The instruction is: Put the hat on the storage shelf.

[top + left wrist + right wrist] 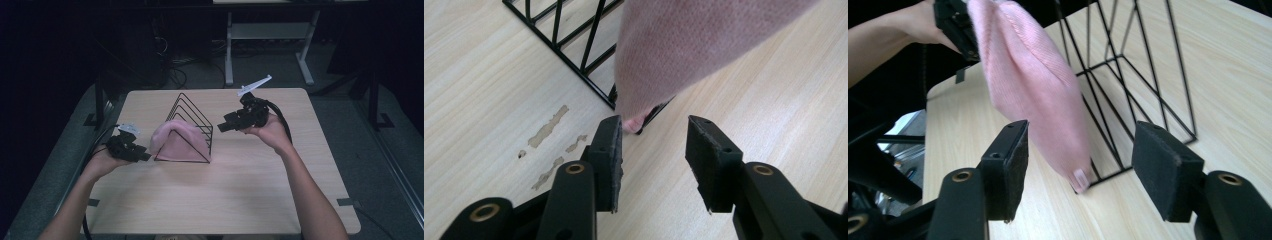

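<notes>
A black wire rack (192,120) with a triangular outline stands at the middle of the wooden table (225,200). A pink knitted cloth (175,141) is draped over its front wires and hangs down both sides. My left gripper (144,155) lies low at the cloth's left edge. In the left gripper view this gripper (654,145) is open, and the cloth's lower corner (674,50) hangs just beyond its jaws. My right gripper (223,126) hovers at the rack's right side. It is open (1080,165), facing the cloth (1033,90) and rack (1133,85).
A white-legged desk frame (267,45) and cables stand on the dark floor behind the table. Scuff marks (549,127) mark the tabletop near my left gripper. Bare wood stretches toward the front edge (220,231).
</notes>
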Action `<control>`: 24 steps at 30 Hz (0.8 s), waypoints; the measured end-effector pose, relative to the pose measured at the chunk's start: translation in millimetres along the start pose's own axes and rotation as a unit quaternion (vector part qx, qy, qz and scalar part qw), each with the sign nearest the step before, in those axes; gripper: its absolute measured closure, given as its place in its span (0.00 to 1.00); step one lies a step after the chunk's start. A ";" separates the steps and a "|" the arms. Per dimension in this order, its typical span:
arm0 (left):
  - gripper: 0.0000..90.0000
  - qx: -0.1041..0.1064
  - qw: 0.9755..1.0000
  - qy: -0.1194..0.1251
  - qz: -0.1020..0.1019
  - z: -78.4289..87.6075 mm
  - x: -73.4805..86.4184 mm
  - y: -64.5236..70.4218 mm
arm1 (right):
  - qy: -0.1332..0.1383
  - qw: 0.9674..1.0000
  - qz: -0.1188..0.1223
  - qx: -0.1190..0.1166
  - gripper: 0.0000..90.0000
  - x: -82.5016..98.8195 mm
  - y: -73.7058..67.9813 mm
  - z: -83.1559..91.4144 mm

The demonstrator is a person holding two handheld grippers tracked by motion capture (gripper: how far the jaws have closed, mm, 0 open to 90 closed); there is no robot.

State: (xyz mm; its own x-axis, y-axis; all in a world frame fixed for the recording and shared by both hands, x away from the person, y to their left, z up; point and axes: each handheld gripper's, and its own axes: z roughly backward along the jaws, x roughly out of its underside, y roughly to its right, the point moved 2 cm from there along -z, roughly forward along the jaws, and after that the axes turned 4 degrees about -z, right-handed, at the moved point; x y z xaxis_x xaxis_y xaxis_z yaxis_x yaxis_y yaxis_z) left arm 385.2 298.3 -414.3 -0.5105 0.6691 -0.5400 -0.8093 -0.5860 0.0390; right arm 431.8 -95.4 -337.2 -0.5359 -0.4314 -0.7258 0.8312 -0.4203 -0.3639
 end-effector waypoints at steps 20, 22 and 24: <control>0.41 0.004 1.000 0.022 0.022 7.1 7.0 7.9 | 0.002 0.998 -0.035 0.056 0.33 47.4 13.4 39.1; 0.37 0.004 1.000 0.018 0.017 6.4 8.0 9.0 | 0.002 0.998 -0.037 0.060 0.32 52.7 14.3 42.9; 0.35 0.008 1.000 0.019 0.020 5.1 9.3 10.3 | 0.004 0.997 -0.041 0.062 0.32 58.5 15.6 46.3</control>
State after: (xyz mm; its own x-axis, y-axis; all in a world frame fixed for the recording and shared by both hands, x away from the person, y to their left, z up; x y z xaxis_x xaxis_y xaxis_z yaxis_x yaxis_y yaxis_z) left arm 370.6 300.8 -414.6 -0.5316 0.6265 -0.5700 -0.7927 -0.6051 0.0742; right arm 406.5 -164.2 -358.3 -0.5992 -0.3854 -0.7018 0.7601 -0.5490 -0.3475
